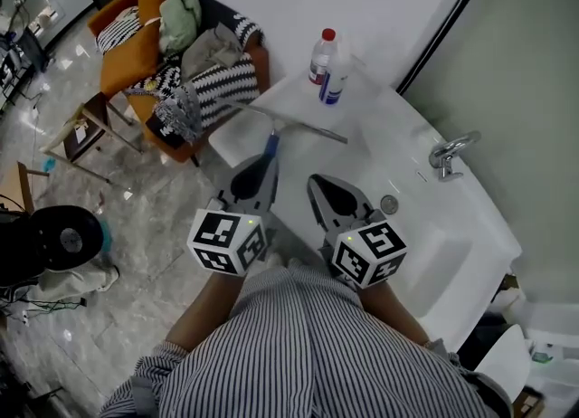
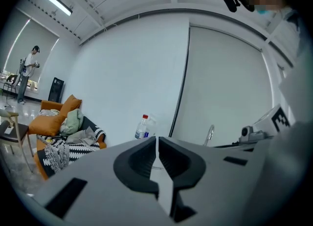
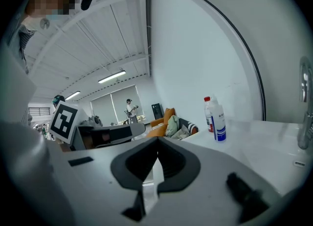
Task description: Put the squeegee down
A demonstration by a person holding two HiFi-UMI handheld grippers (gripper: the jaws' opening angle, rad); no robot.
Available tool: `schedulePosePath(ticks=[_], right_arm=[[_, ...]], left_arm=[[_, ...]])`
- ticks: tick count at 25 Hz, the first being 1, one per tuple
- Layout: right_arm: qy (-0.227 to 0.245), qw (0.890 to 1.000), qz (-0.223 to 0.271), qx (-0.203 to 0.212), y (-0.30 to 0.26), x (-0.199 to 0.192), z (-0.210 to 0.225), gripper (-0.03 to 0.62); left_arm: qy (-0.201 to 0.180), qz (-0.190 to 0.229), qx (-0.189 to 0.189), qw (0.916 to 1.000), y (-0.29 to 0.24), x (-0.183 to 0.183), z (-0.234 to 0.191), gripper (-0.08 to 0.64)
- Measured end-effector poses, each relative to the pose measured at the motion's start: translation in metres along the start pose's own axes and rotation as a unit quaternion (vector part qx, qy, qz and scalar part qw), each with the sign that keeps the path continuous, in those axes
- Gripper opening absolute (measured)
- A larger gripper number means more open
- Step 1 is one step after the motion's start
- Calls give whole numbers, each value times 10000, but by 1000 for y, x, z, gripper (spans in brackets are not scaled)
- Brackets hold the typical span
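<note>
While both grippers hang over the near edge of the counter, the squeegee lies flat on it, free of either one. Blade runs slantwise across the white top, just short of two bottles by the wall. Its blue handle points back toward the person.

Left gripper: jaws pressed together, nothing between them; own view confirms tips meeting with only a thin slit lower down. From the head view the handle end sits just beyond these tips; contact cannot be judged there.

Right gripper: jaws also closed tip to tip, empty, as its own view shows. It sits beside the left one, near the drain.

Tap stands at the far right of the sink, well apart from the squeegee. Red-capped bottle and a white one with a blue label stand upright, touching or nearly so.

Left of the counter: an armchair heaped with cushions and clothes, on a grey tiled floor. Person's striped shirt fills the lower head view.
</note>
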State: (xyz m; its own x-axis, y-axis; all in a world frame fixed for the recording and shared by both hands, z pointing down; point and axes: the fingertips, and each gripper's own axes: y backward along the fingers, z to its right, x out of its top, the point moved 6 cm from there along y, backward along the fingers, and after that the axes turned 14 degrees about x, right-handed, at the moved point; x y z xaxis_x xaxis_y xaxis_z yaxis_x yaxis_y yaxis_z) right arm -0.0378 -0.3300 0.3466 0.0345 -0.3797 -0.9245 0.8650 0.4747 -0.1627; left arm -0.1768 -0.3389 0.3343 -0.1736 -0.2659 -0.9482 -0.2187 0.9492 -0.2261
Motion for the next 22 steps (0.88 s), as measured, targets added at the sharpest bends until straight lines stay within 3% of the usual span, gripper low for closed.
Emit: schedulePosePath(ticks=[5,12,22], right_arm=[[16,10000,23,42,-1,2,-1,17],[52,9998,186,-15,4,2,-7,17],[97,9999,-5,33,4,-6,-14,17]], left_arm=[[256,-148,34,9996,5,-8,5,28],[140,-345,-99,9993,8,-20,15,28],[187,-376,-61,9991,12,-22,18,28]])
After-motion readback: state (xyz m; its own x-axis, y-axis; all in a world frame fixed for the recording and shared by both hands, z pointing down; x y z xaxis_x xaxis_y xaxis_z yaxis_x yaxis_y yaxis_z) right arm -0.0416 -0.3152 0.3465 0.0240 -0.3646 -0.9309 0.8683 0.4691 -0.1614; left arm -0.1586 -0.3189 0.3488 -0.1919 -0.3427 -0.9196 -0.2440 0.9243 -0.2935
